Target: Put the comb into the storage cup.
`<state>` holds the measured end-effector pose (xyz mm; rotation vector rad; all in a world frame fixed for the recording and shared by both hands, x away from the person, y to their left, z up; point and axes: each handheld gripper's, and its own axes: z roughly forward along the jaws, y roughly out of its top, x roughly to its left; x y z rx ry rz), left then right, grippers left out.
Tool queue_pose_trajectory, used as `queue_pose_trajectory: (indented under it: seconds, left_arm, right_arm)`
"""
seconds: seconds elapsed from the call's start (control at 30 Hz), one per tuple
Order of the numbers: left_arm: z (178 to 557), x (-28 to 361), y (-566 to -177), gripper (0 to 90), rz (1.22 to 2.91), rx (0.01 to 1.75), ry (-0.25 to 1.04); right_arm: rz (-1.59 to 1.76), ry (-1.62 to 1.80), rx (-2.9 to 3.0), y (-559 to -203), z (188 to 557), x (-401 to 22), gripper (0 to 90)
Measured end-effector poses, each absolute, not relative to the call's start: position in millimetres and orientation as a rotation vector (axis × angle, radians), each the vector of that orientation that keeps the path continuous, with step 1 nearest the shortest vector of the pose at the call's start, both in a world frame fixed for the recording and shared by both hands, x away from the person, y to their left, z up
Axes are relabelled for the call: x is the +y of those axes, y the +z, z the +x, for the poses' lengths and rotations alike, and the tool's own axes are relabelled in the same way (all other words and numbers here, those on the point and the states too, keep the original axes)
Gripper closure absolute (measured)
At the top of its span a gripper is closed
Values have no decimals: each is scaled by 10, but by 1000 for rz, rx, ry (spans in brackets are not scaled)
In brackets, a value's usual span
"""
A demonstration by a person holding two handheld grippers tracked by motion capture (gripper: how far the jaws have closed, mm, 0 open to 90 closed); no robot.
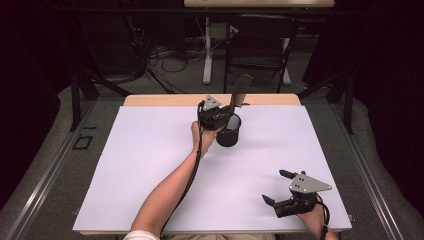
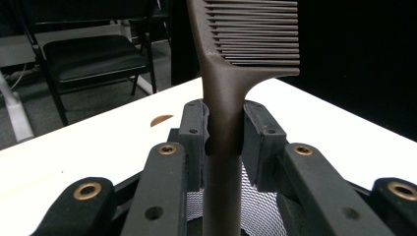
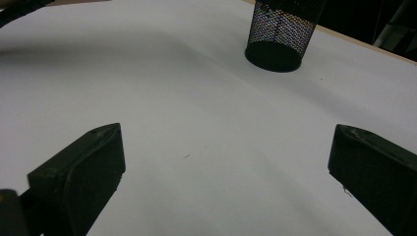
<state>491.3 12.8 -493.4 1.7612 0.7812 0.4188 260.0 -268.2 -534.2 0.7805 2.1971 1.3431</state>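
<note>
A dark brown comb (image 1: 241,91) stands upright with its handle going down into a black mesh cup (image 1: 228,131) at the table's far middle. My left gripper (image 1: 219,116) is over the cup's rim, shut on the comb's handle (image 2: 222,123); both pads press its sides, teeth above, mesh below (image 2: 255,209). My right gripper (image 1: 277,187) rests near the front right of the table, jaws wide open with nothing between them. In the right gripper view the open gripper (image 3: 223,162) faces bare sheet, with the mesh cup (image 3: 280,34) farther off.
A white sheet (image 1: 150,160) covers the wooden table (image 1: 150,100). Beyond the far edge stand a black folding chair (image 1: 260,45), a white desk leg (image 1: 207,50) and loose cables on the floor.
</note>
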Motion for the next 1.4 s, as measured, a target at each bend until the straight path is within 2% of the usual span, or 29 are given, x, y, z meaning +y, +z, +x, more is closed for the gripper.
queue_pose_trajectory:
  seconds: [1.4]
  left_arm:
    - [4902, 125, -5045, 723, 1810, 790, 402]
  right_arm:
    - [783, 1342, 2199, -5343, 2603, -2683, 3]
